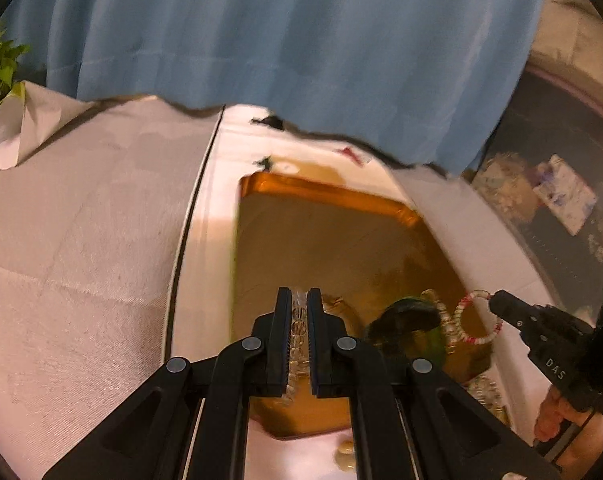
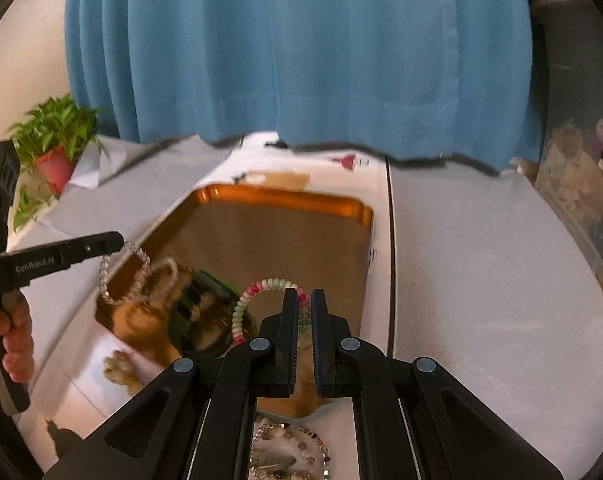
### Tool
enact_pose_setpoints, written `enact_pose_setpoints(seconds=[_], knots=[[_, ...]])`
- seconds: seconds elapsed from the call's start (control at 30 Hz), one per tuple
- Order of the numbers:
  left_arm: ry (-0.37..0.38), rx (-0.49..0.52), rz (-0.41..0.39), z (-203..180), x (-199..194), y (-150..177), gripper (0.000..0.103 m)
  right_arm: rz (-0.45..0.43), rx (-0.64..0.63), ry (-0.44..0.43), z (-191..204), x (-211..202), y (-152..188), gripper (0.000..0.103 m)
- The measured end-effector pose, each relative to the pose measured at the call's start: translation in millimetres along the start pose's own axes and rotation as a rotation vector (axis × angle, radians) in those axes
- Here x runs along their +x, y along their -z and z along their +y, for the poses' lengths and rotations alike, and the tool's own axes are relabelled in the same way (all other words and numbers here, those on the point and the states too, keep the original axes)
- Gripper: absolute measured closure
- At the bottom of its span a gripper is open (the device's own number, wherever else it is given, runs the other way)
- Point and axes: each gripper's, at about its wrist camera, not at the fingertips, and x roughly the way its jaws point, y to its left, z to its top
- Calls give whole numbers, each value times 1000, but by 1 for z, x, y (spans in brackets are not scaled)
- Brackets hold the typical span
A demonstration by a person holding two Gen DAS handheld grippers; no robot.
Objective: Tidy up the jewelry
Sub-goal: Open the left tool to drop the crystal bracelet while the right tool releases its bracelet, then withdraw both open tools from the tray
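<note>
Bracelets hang from both of your grippers over the tray [image 2: 285, 196]: your left gripper [image 1: 299, 294] is clamped on a clear bead bracelet [image 2: 121, 276], and your right gripper [image 2: 303, 294] is pinched on a pink, white and green bracelet [image 2: 257, 292]. Both loops dangle just above the copper tray, which sits on the white-covered table [image 2: 481, 280]. I judge the job to be midway: a dark green bangle [image 2: 201, 312] and what looks like a pale strand [image 2: 161, 276] seem to lie at the tray's near end already, though blur makes that hard to settle, while the two held bracelets are not yet set down. More pieces wait outside the tray: a beaded necklace [image 2: 289, 452] and a small pale cluster [image 2: 119, 368] on the cloth just before it. Only the right wrist view shows that necklace clearly, plus the potted plant [image 2: 55, 144] whole and your left hand [image 2: 13, 332] on its handle. The left wrist view shows the clear beads squeezed between its own fingers, the right gripper [image 1: 495, 300] side-on with the coloured loop [image 1: 477, 320] hanging from its tip, and dark clutter beyond the table's right edge.
</note>
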Motion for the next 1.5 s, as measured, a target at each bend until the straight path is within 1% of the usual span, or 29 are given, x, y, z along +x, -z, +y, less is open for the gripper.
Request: enact_pose_setpoints(seconds=[0.23,0.27,0.37,0.43,0.5,0.53,0.57,0.6,0.63,0.7,0.77,0.8,0.83,0.87,0.9,0.93,0.97,1.03,1.07,1.1,1.17,1.2,1.23,1.27,1.33,1.43,1.5], knots=[[-48,-6,98,7,28,13,98,86,9,6,-1,29,6,97],[-45,-6,92,7,28,13,98,101,7,5,0,32,7,97],[-48,21,115,-2,24,14,98,144,-1,5,3,42,14,97],[-66,38,110,-5,22,14,98,146,-6,7,4,43,16,97],[-93,75,107,-11,19,15,86,136,-8,-3,4,40,17,95],[-118,94,103,-14,18,16,63,137,-10,-8,4,40,17,94],[-124,108,89,-17,16,17,50,144,-8,-7,3,40,18,92],[-115,120,86,-19,14,17,45,151,-2,-3,2,41,19,86],[-125,136,86,-23,12,17,39,155,14,-3,-1,40,20,79],[-152,179,69,-30,2,18,36,160,33,-22,-3,40,20,77],[-156,182,66,-33,-8,19,33,169,32,-23,-2,37,21,77],[-142,167,54,-35,-20,22,32,167,24,-6,0,32,23,75],[-133,150,45,-35,-29,24,30,165,21,12,2,28,24,68],[-125,132,40,-36,-38,27,27,157,20,31,4,20,25,58],[-120,118,38,-37,-47,29,25,137,24,26,7,7,28,52],[-120,111,38,-40,-55,30,22,127,28,21,9,-1,29,41],[-120,111,37,-43,-63,31,21,115,31,25,12,-11,30,32],[-128,117,19,-52,-89,34,18,77,43,56,18,-39,31,28],[-131,118,11,-54,-97,35,15,61,50,51,19,-51,32,26],[-131,118,-6,-59,-116,39,14,39,66,35,22,-70,33,24],[-119,110,-36,-67,-143,46,8,0,87,17,28,-103,35,12],[-114,110,-50,-72,-158,49,7,-17,89,12,32,-118,37,9],[-112,114,-63,-77,-170,52,5,-35,84,8,37,-134,38,2],[-111,123,-79,-83,-185,56,3,-58,68,3,45,-155,39,0],[-104,142,-109,-94,-210,62,0,-90,29,-10,59,-189,41,0],[-100,141,-169,-108,-253,71,0,-142,-21,-3,81,-234,45,0],[-100,125,-184,-113,-273,77,0,-173,-44,-9,95,-262,48,0]])
